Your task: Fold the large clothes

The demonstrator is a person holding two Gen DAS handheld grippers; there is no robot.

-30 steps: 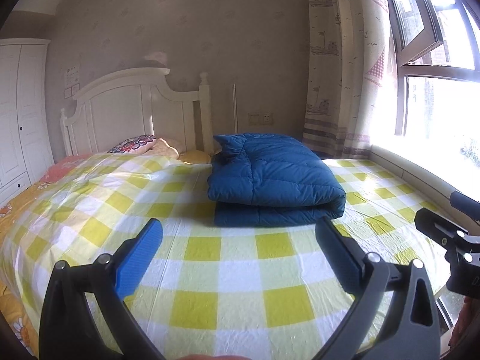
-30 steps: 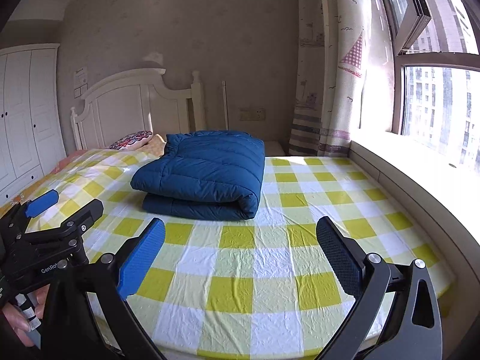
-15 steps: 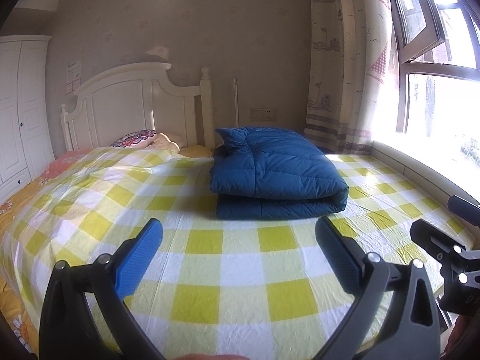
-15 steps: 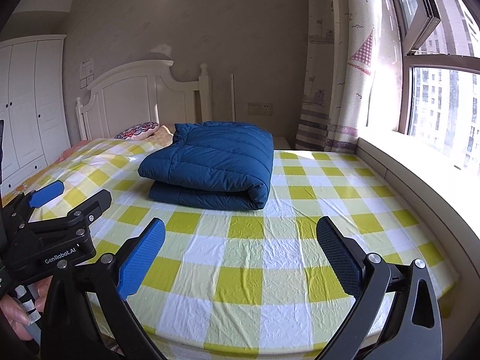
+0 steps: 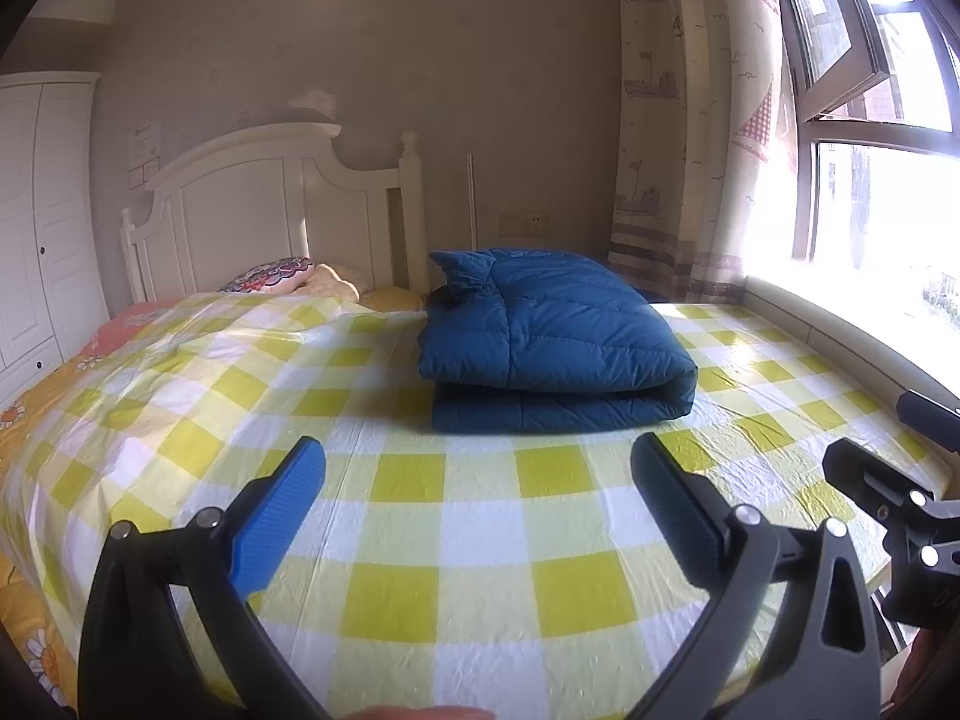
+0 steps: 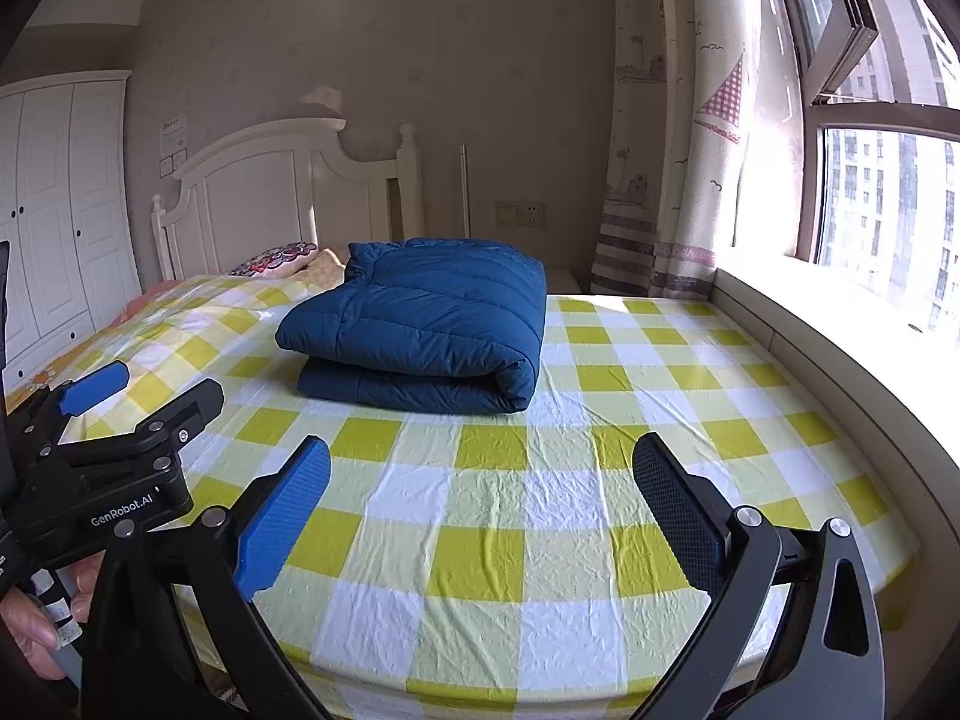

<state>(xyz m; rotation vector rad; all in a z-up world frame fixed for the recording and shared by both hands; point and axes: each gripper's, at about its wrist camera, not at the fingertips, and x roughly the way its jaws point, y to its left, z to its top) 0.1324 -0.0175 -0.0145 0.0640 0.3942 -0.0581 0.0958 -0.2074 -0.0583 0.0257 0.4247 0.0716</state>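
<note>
My left gripper (image 5: 477, 492) is spread wide and holds nothing, above the near edge of the bed (image 5: 480, 516). My right gripper (image 6: 480, 495) is likewise spread and empty, over the same near edge, beside the left one. The blue padded coat (image 5: 552, 339) lies folded in a thick bundle on the yellow-checked sheet (image 6: 540, 504), toward the far edge by the white headboard (image 5: 264, 204), well apart from both grippers. A patterned pillow (image 5: 270, 273) lies at the headboard, to the coat's left.
</note>
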